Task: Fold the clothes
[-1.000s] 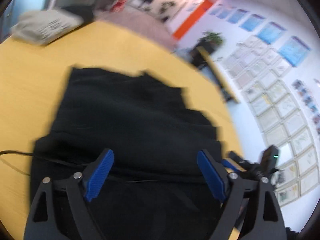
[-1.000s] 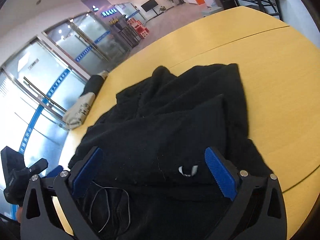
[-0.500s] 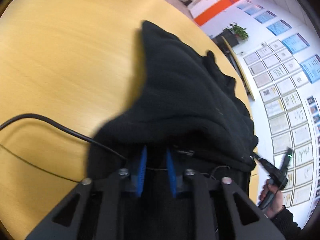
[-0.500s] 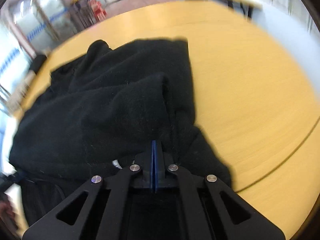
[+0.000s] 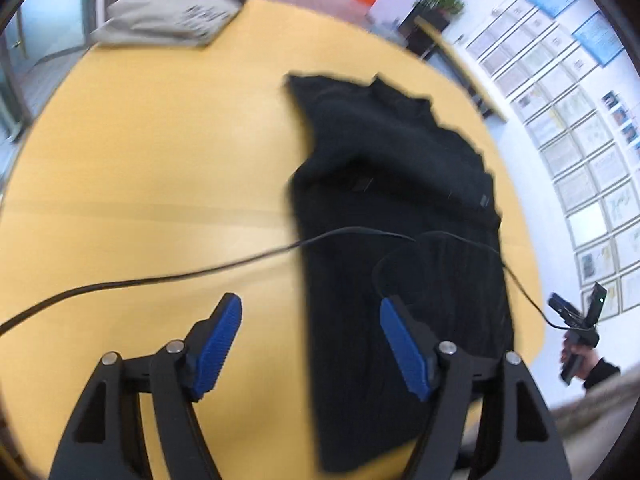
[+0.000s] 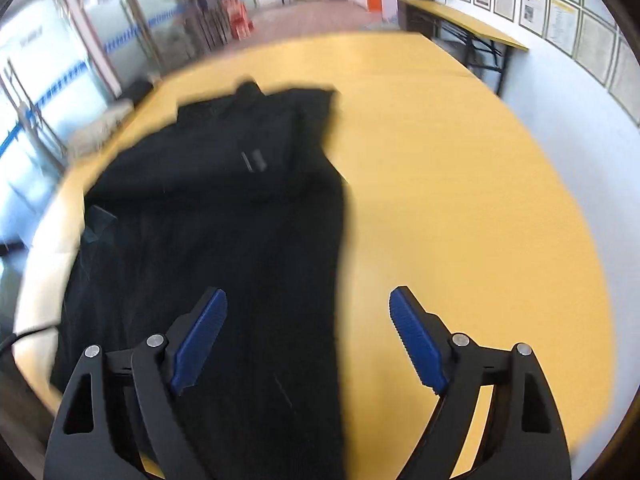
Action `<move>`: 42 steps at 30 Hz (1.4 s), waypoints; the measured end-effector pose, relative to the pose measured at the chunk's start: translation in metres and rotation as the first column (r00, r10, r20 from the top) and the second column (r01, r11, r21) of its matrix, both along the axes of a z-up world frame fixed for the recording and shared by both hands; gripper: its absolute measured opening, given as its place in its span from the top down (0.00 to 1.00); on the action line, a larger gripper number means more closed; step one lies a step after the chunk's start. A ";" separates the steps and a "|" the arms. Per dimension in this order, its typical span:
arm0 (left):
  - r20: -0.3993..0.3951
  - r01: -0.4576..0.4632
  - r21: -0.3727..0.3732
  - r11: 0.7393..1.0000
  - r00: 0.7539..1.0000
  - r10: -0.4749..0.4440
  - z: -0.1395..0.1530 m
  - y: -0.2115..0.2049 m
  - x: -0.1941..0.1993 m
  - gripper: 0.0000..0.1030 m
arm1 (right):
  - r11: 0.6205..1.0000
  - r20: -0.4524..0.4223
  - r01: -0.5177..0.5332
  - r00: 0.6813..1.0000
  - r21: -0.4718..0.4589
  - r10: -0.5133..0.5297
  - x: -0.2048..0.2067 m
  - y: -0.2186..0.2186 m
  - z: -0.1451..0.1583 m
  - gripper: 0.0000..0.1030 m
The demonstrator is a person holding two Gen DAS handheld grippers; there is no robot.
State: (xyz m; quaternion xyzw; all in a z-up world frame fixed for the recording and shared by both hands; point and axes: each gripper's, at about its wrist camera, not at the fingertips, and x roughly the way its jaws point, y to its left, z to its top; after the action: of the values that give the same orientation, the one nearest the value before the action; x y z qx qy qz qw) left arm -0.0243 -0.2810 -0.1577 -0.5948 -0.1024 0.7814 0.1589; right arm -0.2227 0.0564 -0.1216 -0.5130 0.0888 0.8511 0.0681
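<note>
Left gripper (image 5: 310, 346) fingers spread wide, right gripper (image 6: 308, 336) likewise, both empty

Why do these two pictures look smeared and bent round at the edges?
Left wrist view: motion blur smears the black knitted garment and the thin black cable, while the left gripper, jaws apart, stays sharp. Right wrist view: the garment's edges streak too; the fisheye lens bows the yellow wooden table into a curve and darkens the corners.
</note>
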 end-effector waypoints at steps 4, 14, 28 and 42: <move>0.135 0.083 -0.050 0.995 0.988 -0.075 -0.005 -0.015 0.045 0.20 | 1.000 0.142 -0.004 0.990 -0.025 0.008 0.069 0.024 -0.014 0.18; 0.267 0.116 0.035 0.993 0.956 -0.121 -0.121 0.077 0.069 0.21 | 0.941 0.092 -0.181 0.972 -0.284 0.215 0.092 0.006 -0.104 0.26; 0.190 0.054 0.011 0.998 0.980 -0.055 -0.141 0.136 0.068 0.49 | 0.925 -0.017 -0.358 0.933 -0.128 0.359 0.081 -0.061 -0.128 0.68; 0.426 -0.164 0.127 0.978 0.900 0.095 -0.114 0.116 0.117 0.85 | 0.783 -0.059 -0.425 0.891 -0.455 0.449 0.091 -0.046 -0.052 0.91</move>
State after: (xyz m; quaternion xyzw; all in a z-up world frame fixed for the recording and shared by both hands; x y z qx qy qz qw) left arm 0.0923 -0.1648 -0.2713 -0.7253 -0.2357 0.6341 0.1280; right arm -0.1313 0.0109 -0.1737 -0.5432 0.1628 0.7846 -0.2507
